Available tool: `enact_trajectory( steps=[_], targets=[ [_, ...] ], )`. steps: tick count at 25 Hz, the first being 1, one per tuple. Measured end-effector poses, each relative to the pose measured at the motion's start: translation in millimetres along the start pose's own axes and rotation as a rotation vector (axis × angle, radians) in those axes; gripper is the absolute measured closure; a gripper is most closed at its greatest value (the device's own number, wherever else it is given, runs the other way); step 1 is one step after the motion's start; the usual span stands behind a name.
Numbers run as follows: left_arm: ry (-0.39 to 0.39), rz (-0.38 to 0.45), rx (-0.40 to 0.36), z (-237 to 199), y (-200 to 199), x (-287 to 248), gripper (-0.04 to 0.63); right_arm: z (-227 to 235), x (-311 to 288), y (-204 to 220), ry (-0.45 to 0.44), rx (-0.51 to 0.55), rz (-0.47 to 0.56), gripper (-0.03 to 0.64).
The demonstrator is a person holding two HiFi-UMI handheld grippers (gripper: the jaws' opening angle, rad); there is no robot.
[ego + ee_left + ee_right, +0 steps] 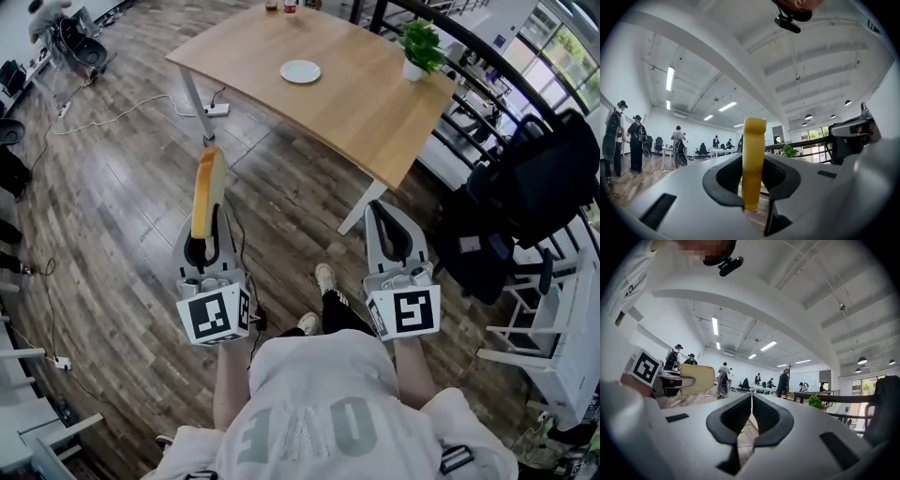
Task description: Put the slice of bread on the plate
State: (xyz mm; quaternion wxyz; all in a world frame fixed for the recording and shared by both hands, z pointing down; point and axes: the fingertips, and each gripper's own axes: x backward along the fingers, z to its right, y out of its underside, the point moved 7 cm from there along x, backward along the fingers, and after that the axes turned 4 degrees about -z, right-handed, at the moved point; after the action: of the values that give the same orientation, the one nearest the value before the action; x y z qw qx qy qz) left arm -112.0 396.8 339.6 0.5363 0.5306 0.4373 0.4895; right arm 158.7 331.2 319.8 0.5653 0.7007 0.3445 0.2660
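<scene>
The slice of bread stands on edge, yellow crust up, clamped between the jaws of my left gripper, which is held over the wood floor short of the table. In the left gripper view the bread fills the gap of that gripper. My right gripper is beside it, jaws shut and empty; its own view shows the right gripper with pads meeting and the bread off to the left. The white plate lies empty on the wooden table, well ahead of both grippers.
A potted plant stands near the table's right edge. A black chair with a bag and a railing are at the right. A power strip and cables lie on the floor by the table's white leg. Several people stand far off.
</scene>
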Motion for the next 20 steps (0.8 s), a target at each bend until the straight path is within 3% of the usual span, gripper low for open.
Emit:
enact_trajectory(
  steps=[4,10,14,20],
  targets=[
    [0.008,-0.015,0.016,5.0,4.0,-16.2,0.502,9.6,-17.0,-0.8,-0.010,-0.015,0.022,0.592],
    [0.004,-0.025,0.025,15.8,10.1,-70.6,0.502,31.4,-80.0,6.0,-0.025,0.111,0.066,0.592],
    [-0.005,0.042,0.125,7.4,1.3,-147.7,0.502,71.1,-154.2,15.9,-0.039,0.086,0.081,0.592],
    [-0.006,0.102,0.037,11.9,-34.2,-254.3,0.502,129.0,-239.0,9.9,-0.051,0.054,0.103,0.592]
  ],
)
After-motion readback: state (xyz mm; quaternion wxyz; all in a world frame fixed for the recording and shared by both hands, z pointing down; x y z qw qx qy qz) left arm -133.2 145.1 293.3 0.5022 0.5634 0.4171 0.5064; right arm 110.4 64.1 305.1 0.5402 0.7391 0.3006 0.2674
